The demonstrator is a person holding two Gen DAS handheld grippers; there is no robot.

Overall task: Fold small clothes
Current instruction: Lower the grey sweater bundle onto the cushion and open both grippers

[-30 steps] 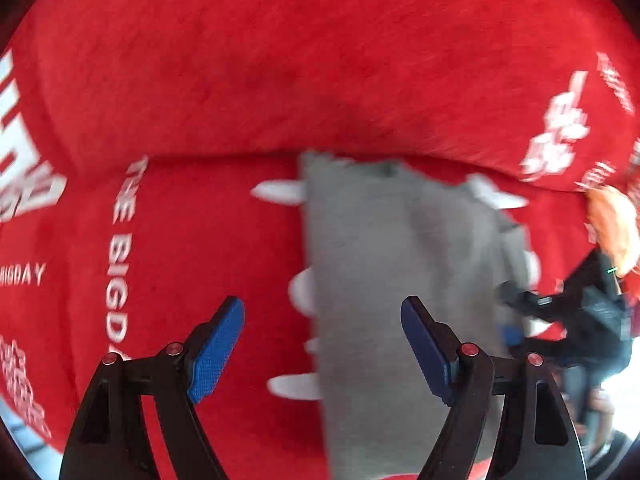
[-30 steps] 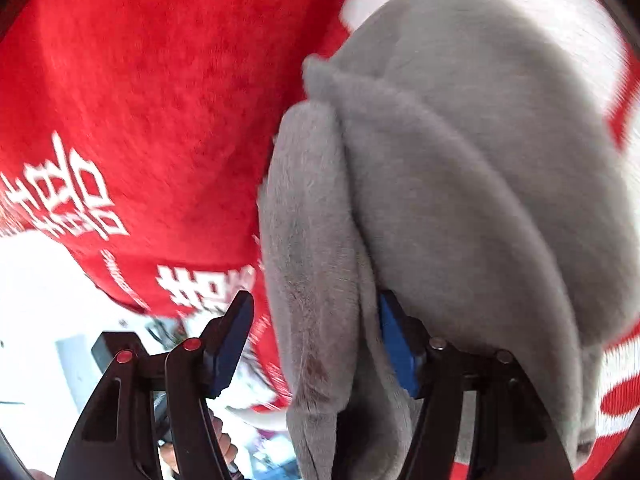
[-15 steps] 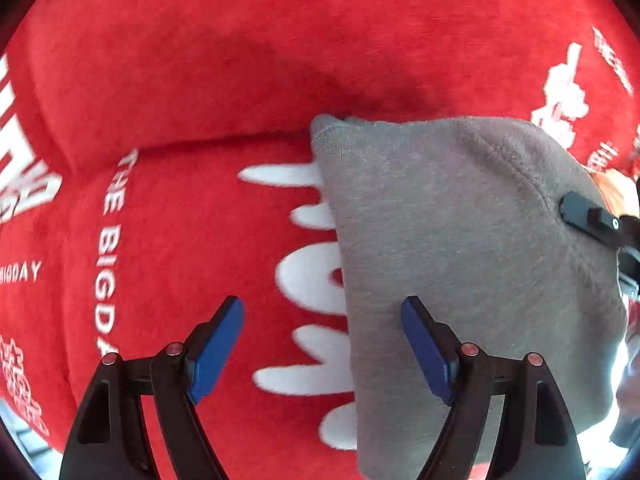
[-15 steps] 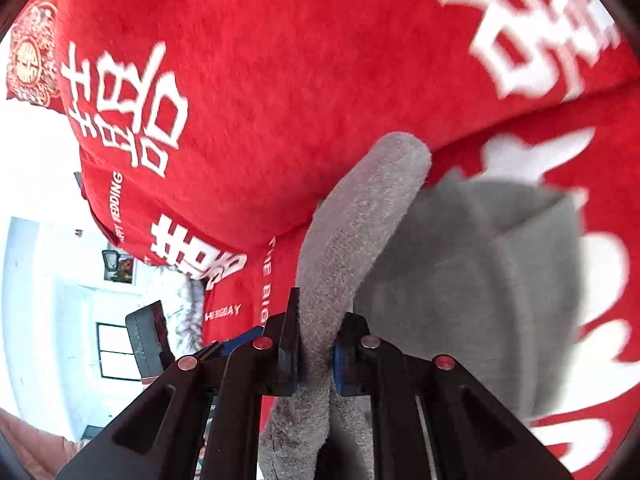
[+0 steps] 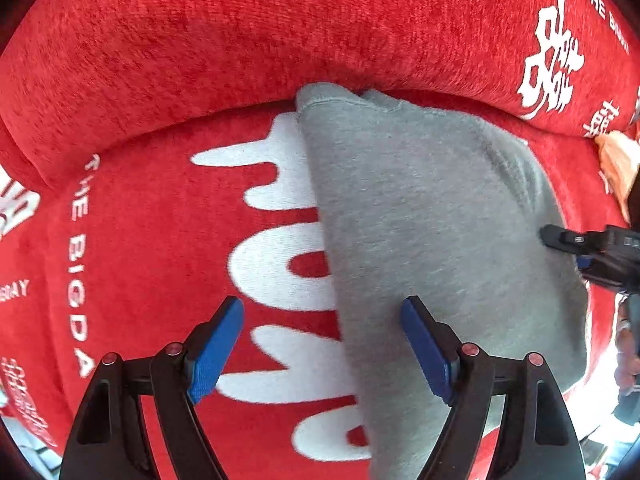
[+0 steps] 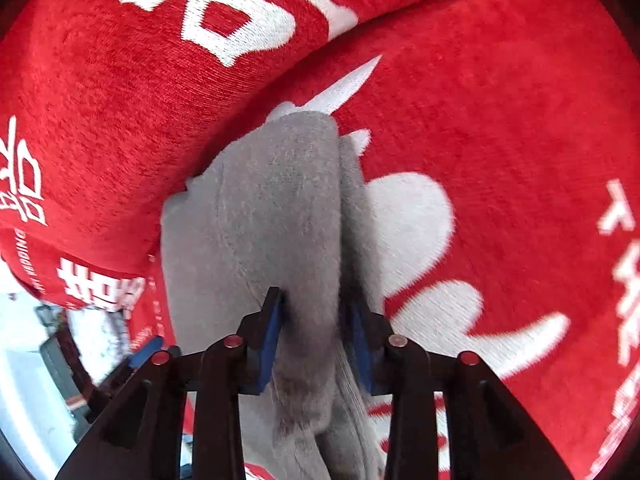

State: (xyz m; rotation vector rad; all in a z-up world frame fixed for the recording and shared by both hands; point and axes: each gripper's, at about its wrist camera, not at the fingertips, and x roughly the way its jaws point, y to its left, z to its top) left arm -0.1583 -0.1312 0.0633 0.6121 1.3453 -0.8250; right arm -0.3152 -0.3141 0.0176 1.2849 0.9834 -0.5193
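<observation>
Between the opening right tongs (image 6: pixel 314 338) bunches the grey garment (image 6: pixel 280 216).

grey garment (image 5: pixel 432 240) lower end cut off, white lettering (image 5: pixel 280 264) partly covered

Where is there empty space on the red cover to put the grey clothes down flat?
Bare red cover lies left of the grey garment, under the left gripper, up to the raised fold behind. In the right view the cover beyond the garment's other side is bare too. It is crowded where the opening right gripper straddles a bunched fold.
</observation>
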